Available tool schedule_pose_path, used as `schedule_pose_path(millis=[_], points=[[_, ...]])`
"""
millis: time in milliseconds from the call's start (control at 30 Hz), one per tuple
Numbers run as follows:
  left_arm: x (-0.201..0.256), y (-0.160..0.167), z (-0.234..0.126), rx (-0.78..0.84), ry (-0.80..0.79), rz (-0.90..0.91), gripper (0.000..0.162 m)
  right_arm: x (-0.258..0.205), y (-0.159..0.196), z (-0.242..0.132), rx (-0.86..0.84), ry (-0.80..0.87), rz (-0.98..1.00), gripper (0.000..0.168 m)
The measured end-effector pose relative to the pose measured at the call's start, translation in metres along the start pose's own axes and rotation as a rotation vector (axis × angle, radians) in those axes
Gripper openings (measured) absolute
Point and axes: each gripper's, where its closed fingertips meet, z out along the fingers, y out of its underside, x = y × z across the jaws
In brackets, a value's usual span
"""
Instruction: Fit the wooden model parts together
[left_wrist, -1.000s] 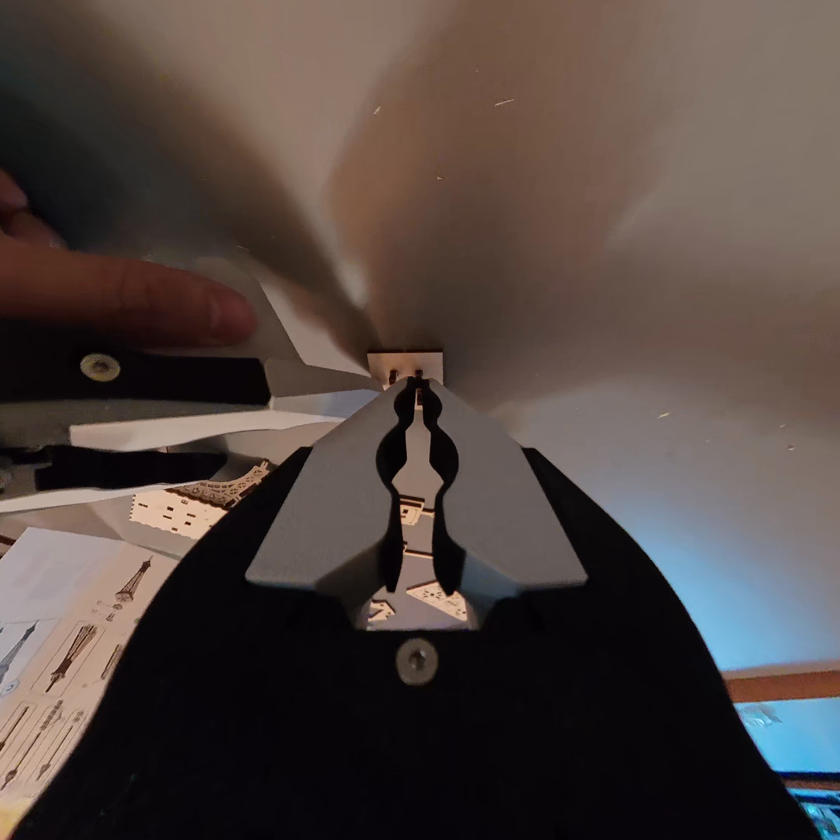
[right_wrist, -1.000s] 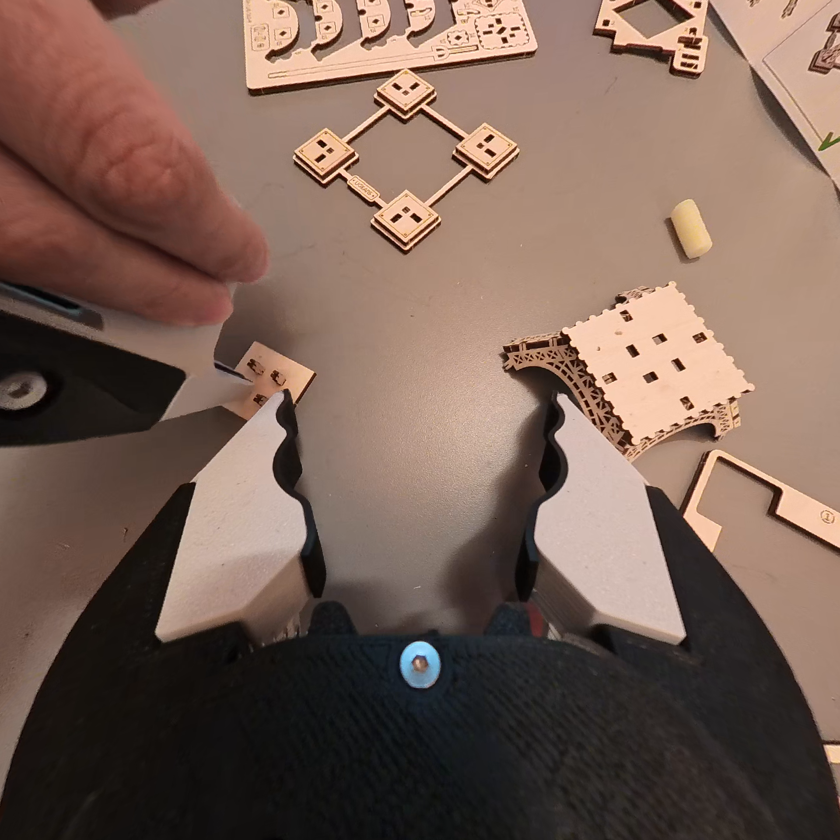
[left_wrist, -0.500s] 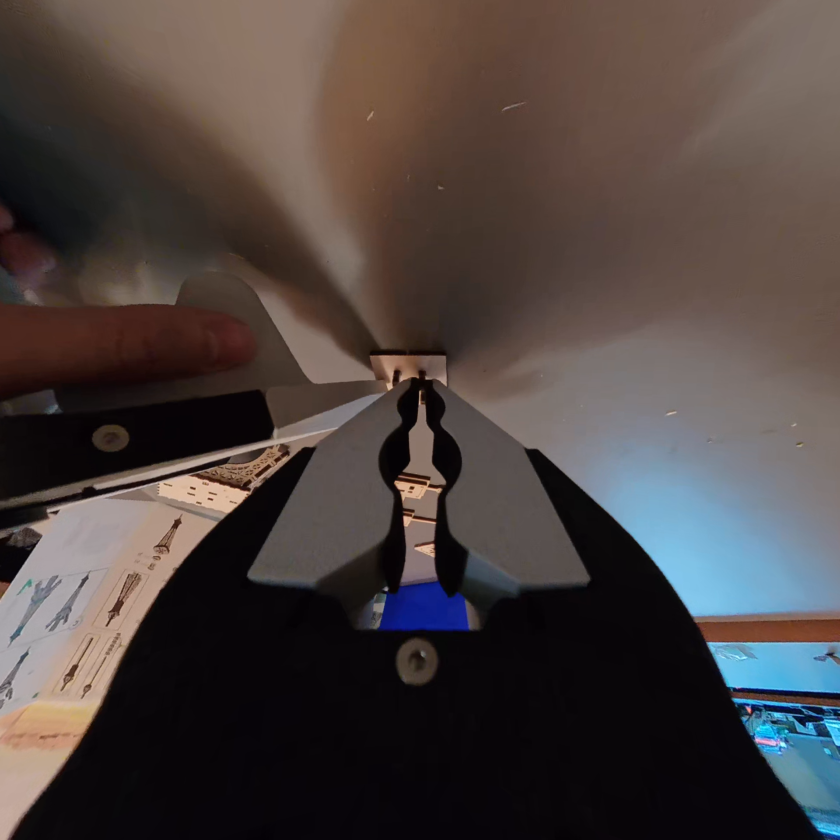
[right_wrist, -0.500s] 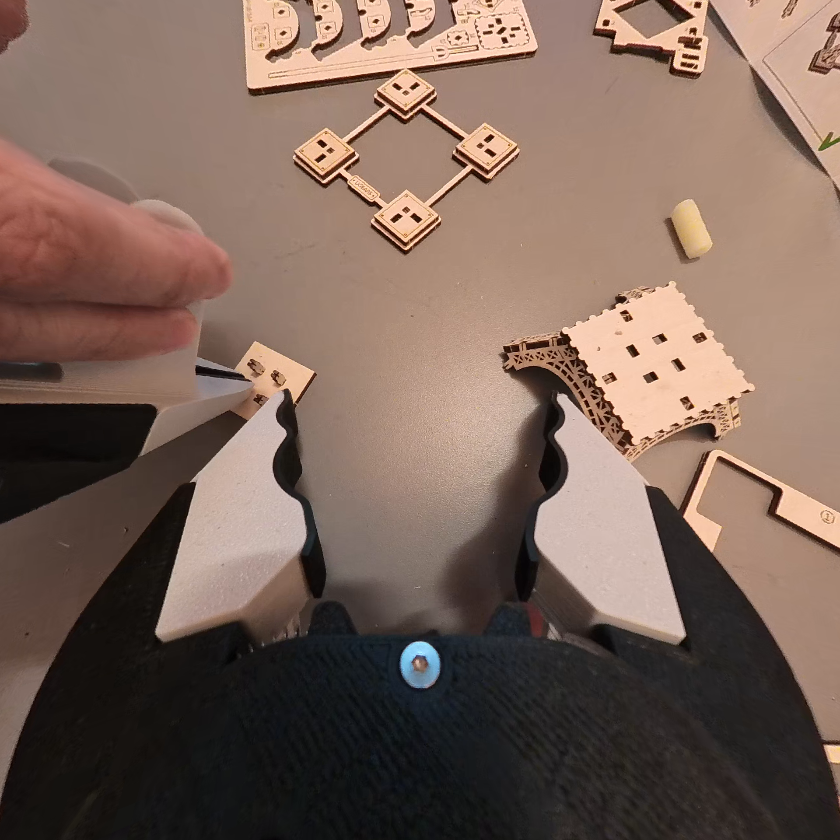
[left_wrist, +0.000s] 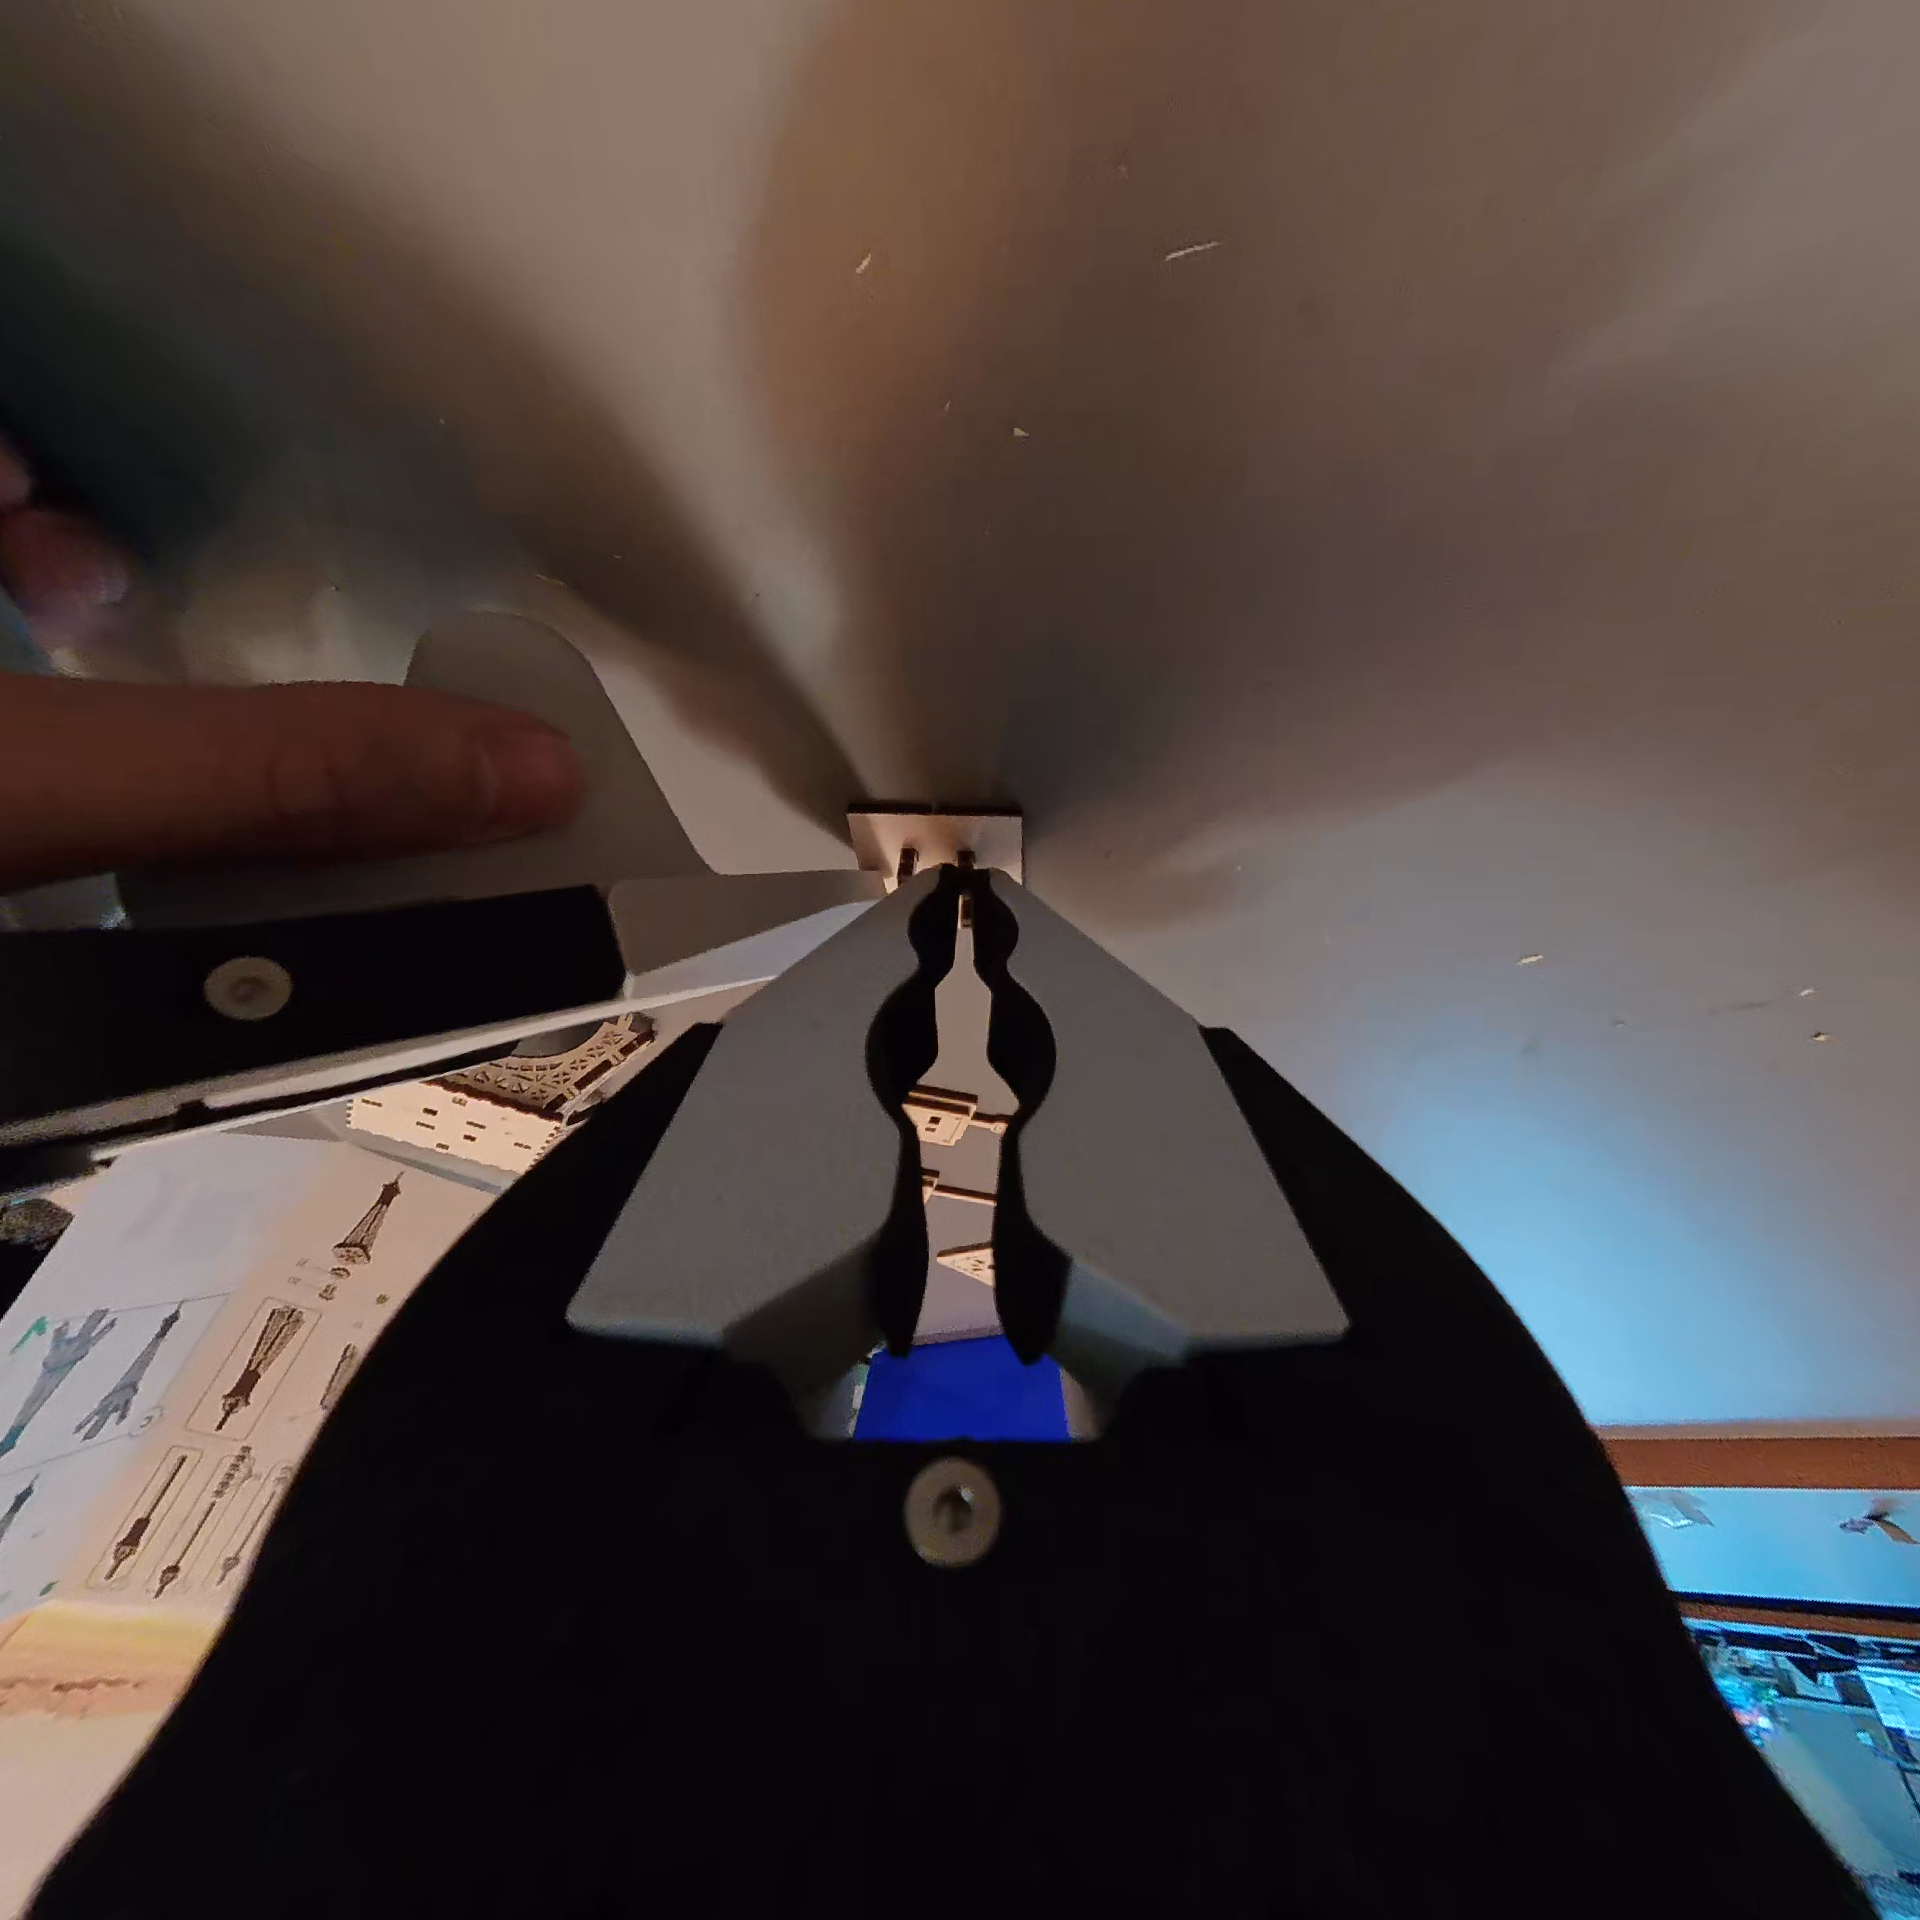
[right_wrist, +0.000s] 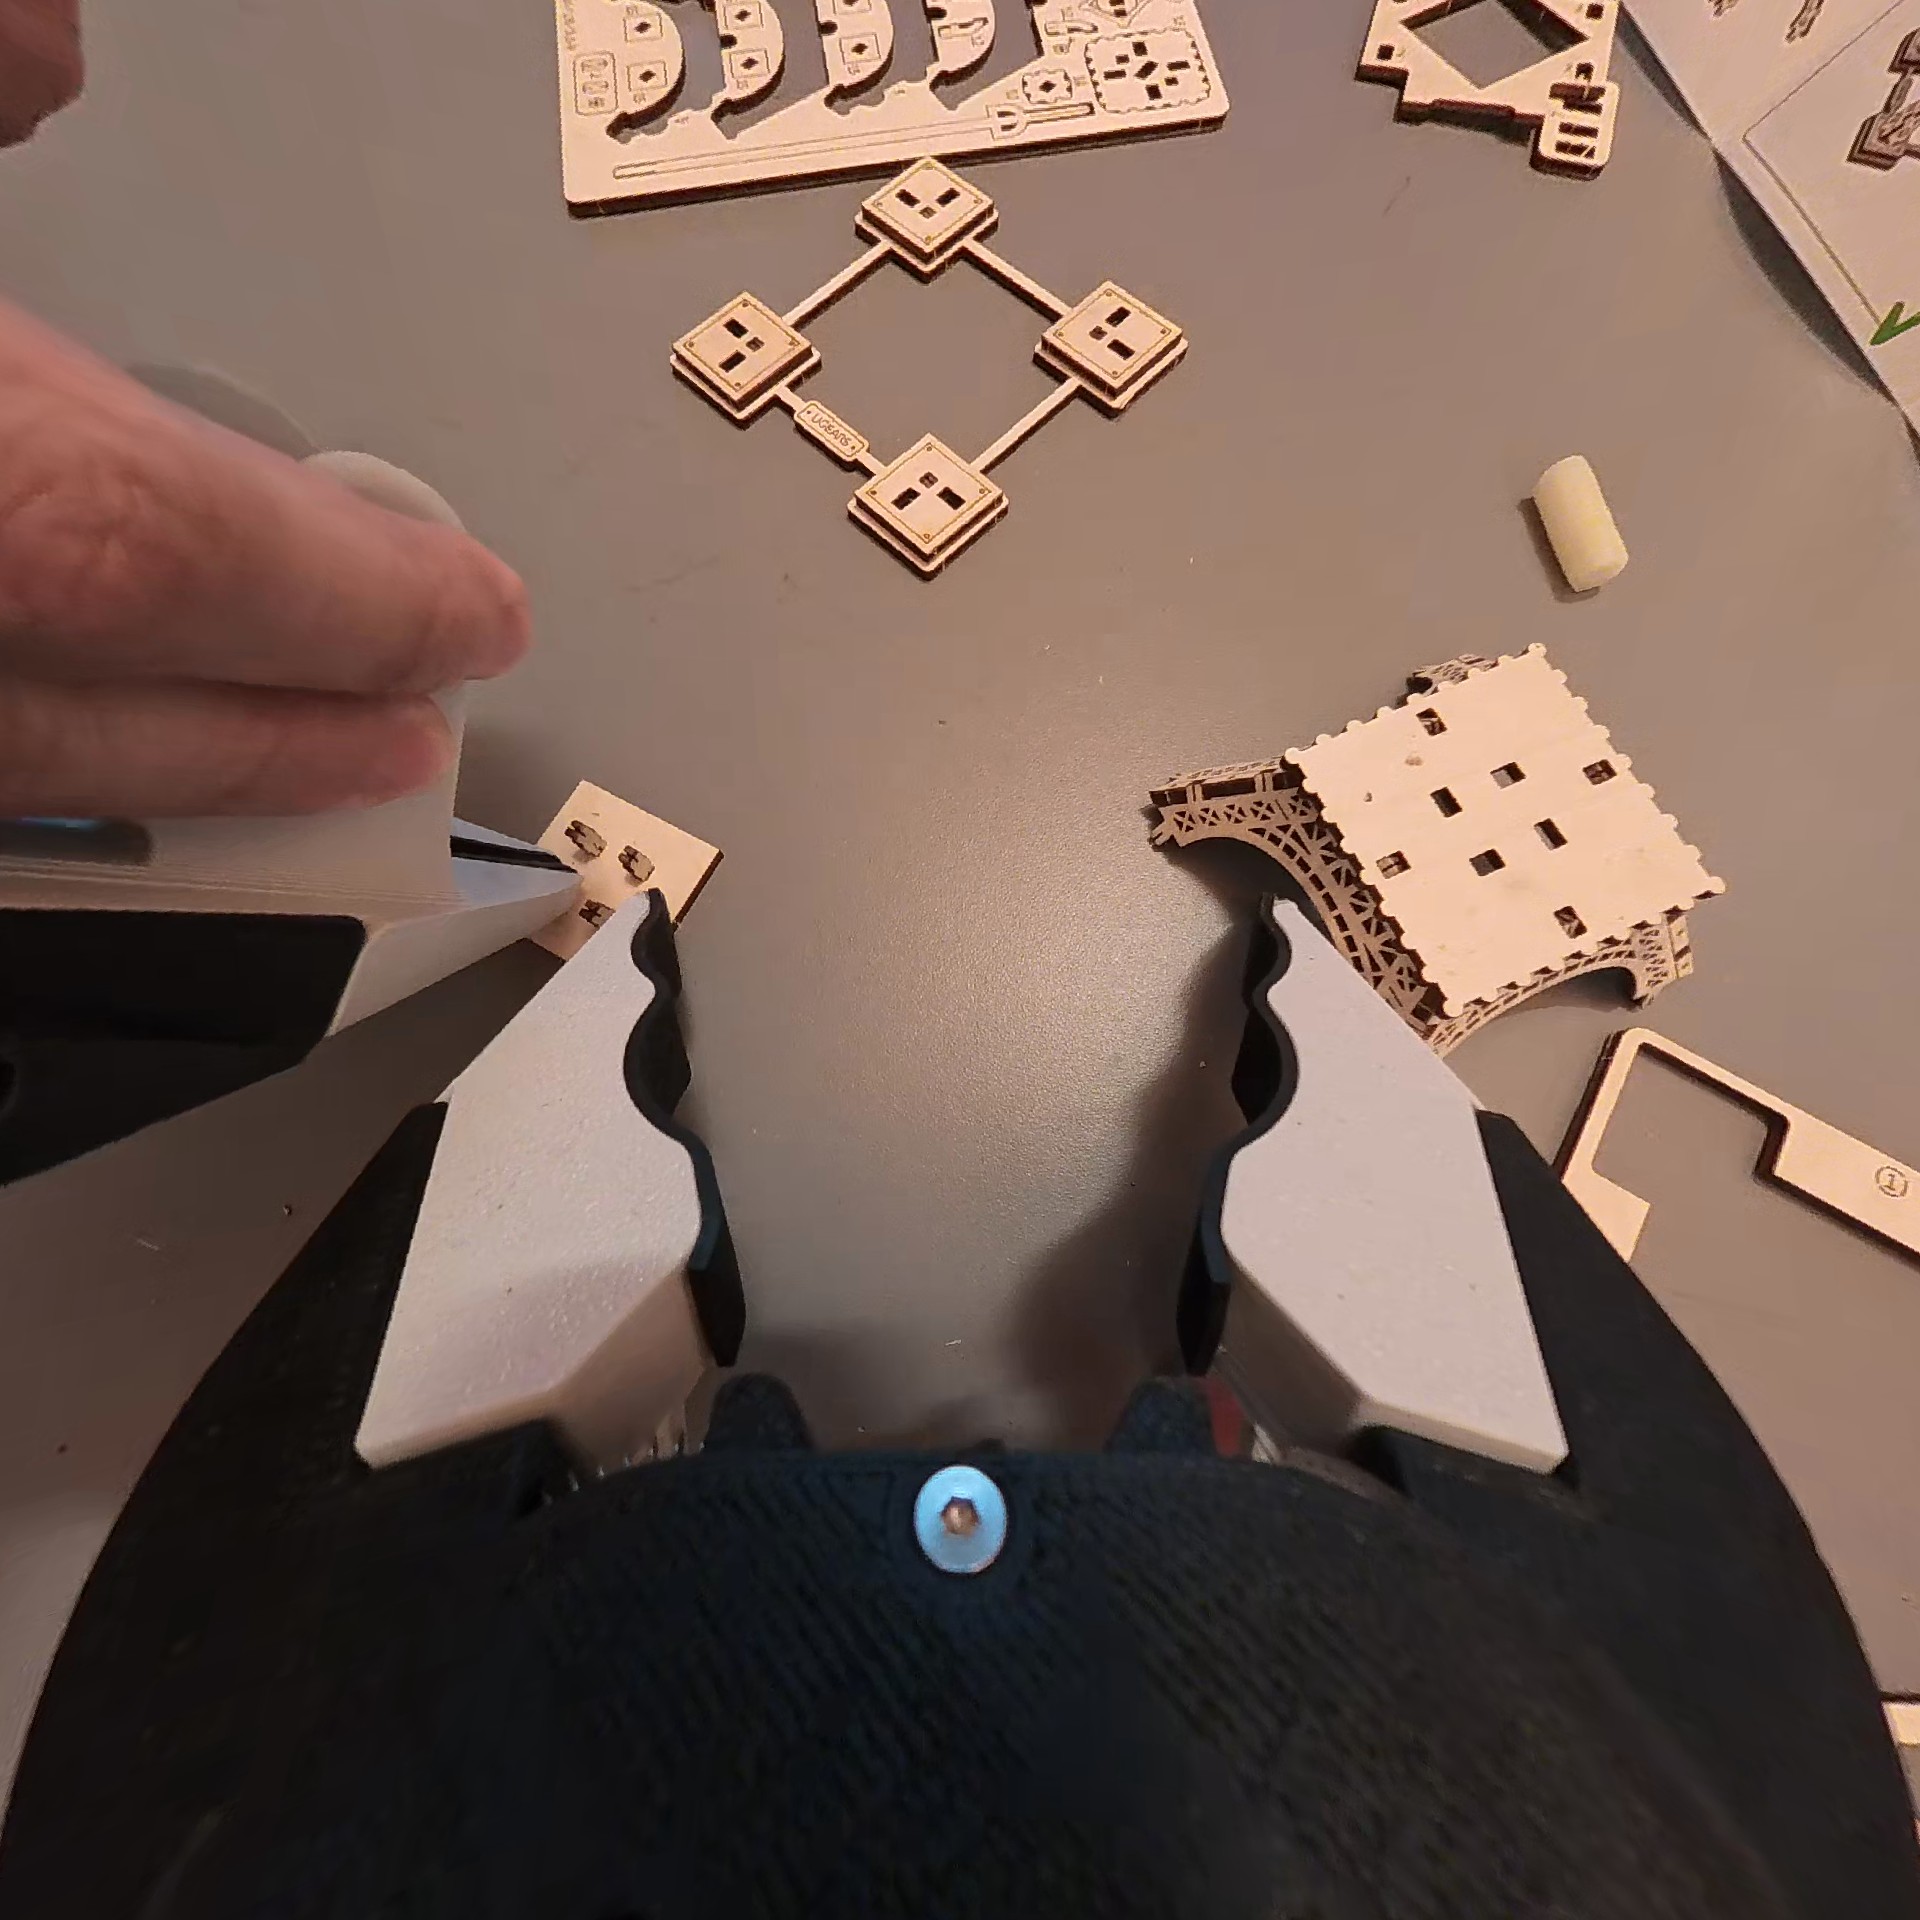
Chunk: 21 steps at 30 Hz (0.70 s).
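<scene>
Over the last second the left claw (left_wrist: 954, 883) has stayed clenched on the small square wooden plate (right_wrist: 634, 864), merely re-tilted over the table (right_wrist: 935, 727); right claw (right_wrist: 961, 940) gapes empty; base frame (right_wrist: 928, 358) (untouched) awaits; fitting not begun.

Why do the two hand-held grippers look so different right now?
The left hand-held gripper has its jaws nearly together, pinching a small square wooden piece. The right hand-held gripper has its jaws wide apart and holds nothing. The left one points across the grey table from the side; the right one looks down on it. Both have pale fingers with wavy dark pads and black bodies.
</scene>
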Motion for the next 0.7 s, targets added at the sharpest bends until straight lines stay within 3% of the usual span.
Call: schedule_pose_path(millis=[700], points=[[0.0006,0.0005,-0.0001,0.049,0.002,-0.002,0.0,0.0001,0.0001,0.0001,0.0,0.0,0.0,0.107]])
